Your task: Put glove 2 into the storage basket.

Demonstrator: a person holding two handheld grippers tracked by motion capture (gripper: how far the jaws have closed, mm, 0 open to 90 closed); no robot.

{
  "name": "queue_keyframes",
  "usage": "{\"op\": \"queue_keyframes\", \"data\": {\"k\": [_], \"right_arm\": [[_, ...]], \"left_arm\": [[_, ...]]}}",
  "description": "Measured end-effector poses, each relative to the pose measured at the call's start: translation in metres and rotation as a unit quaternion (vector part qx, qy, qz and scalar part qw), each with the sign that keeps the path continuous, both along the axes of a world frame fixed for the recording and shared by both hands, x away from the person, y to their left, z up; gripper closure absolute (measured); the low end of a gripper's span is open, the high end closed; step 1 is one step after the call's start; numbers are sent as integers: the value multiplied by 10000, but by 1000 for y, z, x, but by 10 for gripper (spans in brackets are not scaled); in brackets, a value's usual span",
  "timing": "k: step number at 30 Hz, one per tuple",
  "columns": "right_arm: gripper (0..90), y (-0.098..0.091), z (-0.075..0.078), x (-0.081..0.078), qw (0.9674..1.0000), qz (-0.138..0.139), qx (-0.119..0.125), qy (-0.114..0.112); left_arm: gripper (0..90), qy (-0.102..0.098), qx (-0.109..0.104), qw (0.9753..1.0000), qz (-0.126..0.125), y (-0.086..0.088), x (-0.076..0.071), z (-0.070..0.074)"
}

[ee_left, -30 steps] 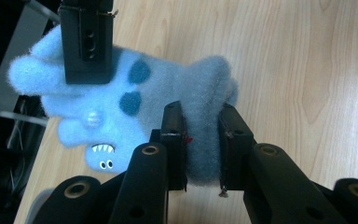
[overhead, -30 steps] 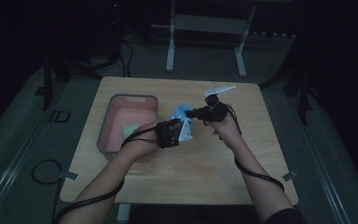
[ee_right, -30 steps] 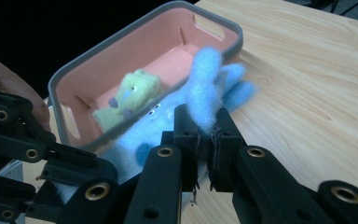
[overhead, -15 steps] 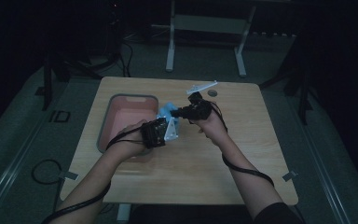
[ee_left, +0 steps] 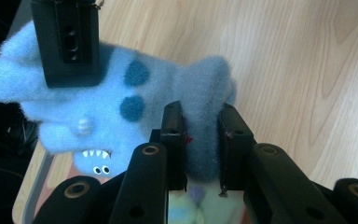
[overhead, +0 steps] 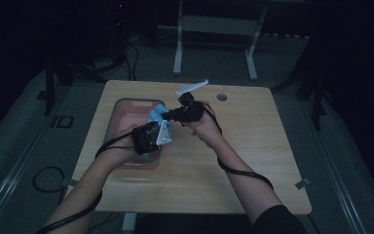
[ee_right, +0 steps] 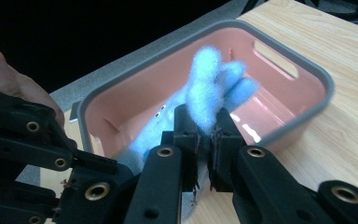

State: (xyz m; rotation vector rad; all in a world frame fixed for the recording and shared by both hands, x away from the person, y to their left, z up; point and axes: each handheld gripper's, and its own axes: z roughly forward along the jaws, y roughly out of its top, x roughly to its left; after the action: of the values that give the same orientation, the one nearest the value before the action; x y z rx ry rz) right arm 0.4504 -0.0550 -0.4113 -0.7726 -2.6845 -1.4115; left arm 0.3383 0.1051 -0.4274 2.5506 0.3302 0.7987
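We hold a blue plush monster (ee_left: 121, 102) above the pink bin (ee_right: 279, 60), both the left gripper (ee_left: 200, 135) and right gripper (ee_right: 204, 135) pinching its fur; its lower body is hidden behind the jaws.

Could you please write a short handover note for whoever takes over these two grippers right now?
Left claw: shut on a limb of the blue plush monster.
Right claw: shut on another fluffy limb of the same toy.
Where things are: the toy hangs stretched between both claws, above the near right edge of the pink bin with the grey rim, which sits on the left of the wooden table.
Done: toy gripped at both ends and off the table.
Left: it is not resting in the bin yet; probably lower it in and open both claws, one at a time.
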Motion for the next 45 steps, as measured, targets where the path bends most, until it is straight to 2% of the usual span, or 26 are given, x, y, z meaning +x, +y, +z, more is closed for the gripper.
{"op": "queue_keyframes", "data": {"k": [12, 17, 18, 19, 24, 30, 38, 45], "right_arm": [[836, 47, -8, -2, 9995, 309, 18, 70], [836, 64, -16, -2, 9991, 409, -25, 129], [836, 64, -16, -2, 9991, 409, -25, 129], [835, 65, -18, -2, 9990, 416, -17, 144], [835, 75, -41, 3, 9985, 412, -143, 327], [833, 83, -63, 12, 9976, 321, -423, 453], [817, 85, -76, 21, 9962, 210, -701, 471], [710, 84, -76, 24, 9964, 189, -724, 392]], "left_arm": [[760, 104, 134, 9993, 331, 36, -8, -5], [759, 188, 12, 9988, 459, 49, -13, -15], [759, 188, 12, 9988, 459, 49, -13, -15], [759, 239, -36, 9984, 502, 53, -12, -22], [759, 416, -23, 9977, 535, 55, -8, -40], [758, 605, -89, 9962, 625, 60, 1, -56], [752, 719, -120, 9954, 626, 60, 9, -63], [719, 773, -110, 9945, 703, 60, 12, -68]]}}
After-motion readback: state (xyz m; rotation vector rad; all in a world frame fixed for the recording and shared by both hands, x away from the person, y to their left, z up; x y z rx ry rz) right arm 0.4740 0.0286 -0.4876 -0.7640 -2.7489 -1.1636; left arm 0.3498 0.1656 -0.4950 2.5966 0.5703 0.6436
